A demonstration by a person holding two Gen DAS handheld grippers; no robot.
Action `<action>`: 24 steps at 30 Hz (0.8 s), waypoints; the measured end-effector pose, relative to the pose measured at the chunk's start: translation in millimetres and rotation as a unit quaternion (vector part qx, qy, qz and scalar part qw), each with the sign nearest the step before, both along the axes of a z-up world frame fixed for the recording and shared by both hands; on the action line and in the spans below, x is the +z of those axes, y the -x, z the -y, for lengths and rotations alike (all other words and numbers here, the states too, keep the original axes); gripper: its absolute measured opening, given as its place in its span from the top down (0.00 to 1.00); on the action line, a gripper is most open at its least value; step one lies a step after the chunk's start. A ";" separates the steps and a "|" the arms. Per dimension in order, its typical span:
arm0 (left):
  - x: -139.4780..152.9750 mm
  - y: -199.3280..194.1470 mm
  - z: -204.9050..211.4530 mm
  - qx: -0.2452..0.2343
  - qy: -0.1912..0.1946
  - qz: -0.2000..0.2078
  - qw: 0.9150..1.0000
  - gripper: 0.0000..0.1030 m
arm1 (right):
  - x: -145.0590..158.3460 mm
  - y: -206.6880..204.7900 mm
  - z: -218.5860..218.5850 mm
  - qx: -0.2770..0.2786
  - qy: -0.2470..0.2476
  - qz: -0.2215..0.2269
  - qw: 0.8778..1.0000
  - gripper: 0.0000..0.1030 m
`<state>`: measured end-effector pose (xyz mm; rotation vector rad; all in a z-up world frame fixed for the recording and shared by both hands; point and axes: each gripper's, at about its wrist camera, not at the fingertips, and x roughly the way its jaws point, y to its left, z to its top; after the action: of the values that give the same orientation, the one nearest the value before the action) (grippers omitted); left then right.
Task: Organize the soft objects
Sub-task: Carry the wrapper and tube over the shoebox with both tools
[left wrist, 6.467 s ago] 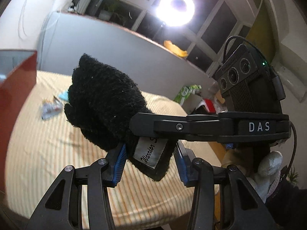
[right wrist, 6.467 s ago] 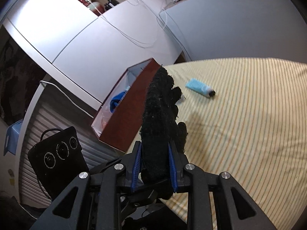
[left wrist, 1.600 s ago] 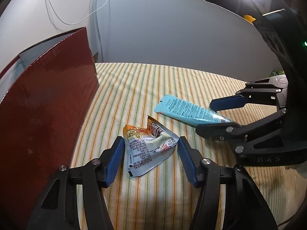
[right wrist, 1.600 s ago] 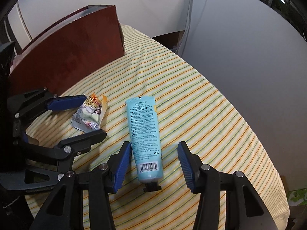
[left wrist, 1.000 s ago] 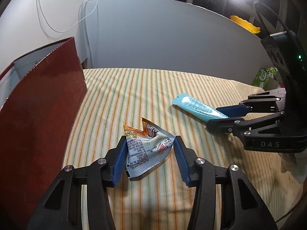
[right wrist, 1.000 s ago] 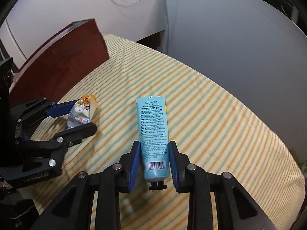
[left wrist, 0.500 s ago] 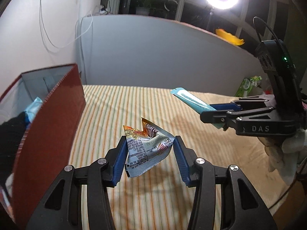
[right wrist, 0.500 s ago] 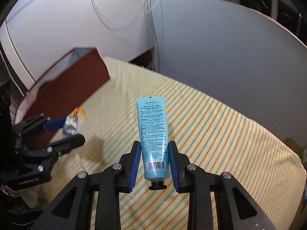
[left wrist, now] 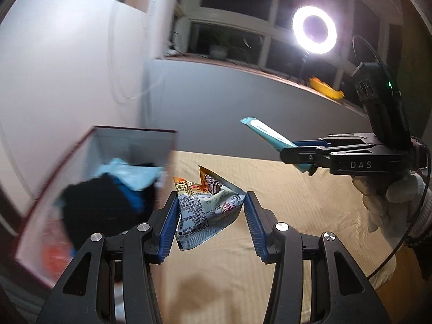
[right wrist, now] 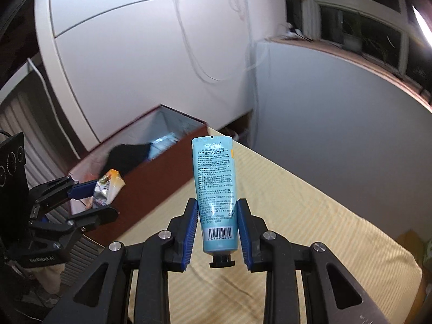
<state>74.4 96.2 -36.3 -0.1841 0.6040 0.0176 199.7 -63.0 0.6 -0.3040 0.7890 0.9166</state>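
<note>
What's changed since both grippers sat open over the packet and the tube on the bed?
The left gripper closed on the snack packet, the right gripper on the blue tube, and both lifted them off the striped bedcover toward the red box. The box kept its place, black glove inside.

Black tool [left wrist: 210, 216] frames with blue ribbed pads, silver screws, "DAS" lettering; white knit glove [left wrist: 388, 202].

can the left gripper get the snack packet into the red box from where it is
Probably yes. The left gripper, clamped on the snack packet, hangs beside the red box, whose open top shows only loose soft items inside.
</note>
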 end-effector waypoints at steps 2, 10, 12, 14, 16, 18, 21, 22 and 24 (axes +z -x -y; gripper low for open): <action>2.4 12.0 -17.5 0.019 -0.001 0.002 1.000 0.55 | 3.2 3.9 -16.6 0.011 -0.001 0.002 1.000 0.75; -3.6 43.7 -83.6 0.092 -0.001 -0.006 0.996 0.55 | 8.2 13.4 -83.6 0.054 0.001 0.004 0.999 0.75; -6.8 46.0 -91.1 0.098 -0.001 -0.010 0.995 0.55 | 6.5 10.1 -103.3 0.064 0.003 -0.005 0.998 0.75; -10.0 46.8 -95.7 0.100 -0.003 -0.013 0.995 0.55 | 1.6 6.5 -120.6 0.070 0.006 -0.014 0.997 0.75; -13.0 46.4 -98.3 0.102 0.000 -0.014 0.995 0.55 | -1.7 5.3 -134.7 0.075 0.011 -0.019 0.997 0.75; -16.2 43.5 -100.8 0.101 0.000 -0.018 0.995 0.55 | -7.7 3.5 -151.2 0.078 0.019 -0.023 0.996 0.75; -22.7 40.8 -102.9 0.099 -0.001 -0.024 0.995 0.55 | -19.1 1.9 -176.0 0.081 0.038 -0.023 0.996 0.75; -24.7 39.0 -104.2 0.100 0.001 -0.026 0.995 0.55 | -22.8 1.0 -182.0 0.081 0.042 -0.025 0.995 0.75; -27.2 36.6 -107.2 0.102 0.006 -0.027 0.994 0.55 | -30.3 -0.7 -192.5 0.081 0.050 -0.028 0.995 0.75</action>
<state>37.8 203.4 -63.5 -0.2567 0.6367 0.2177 200.4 129.5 -29.7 -0.4364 0.8738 1.0427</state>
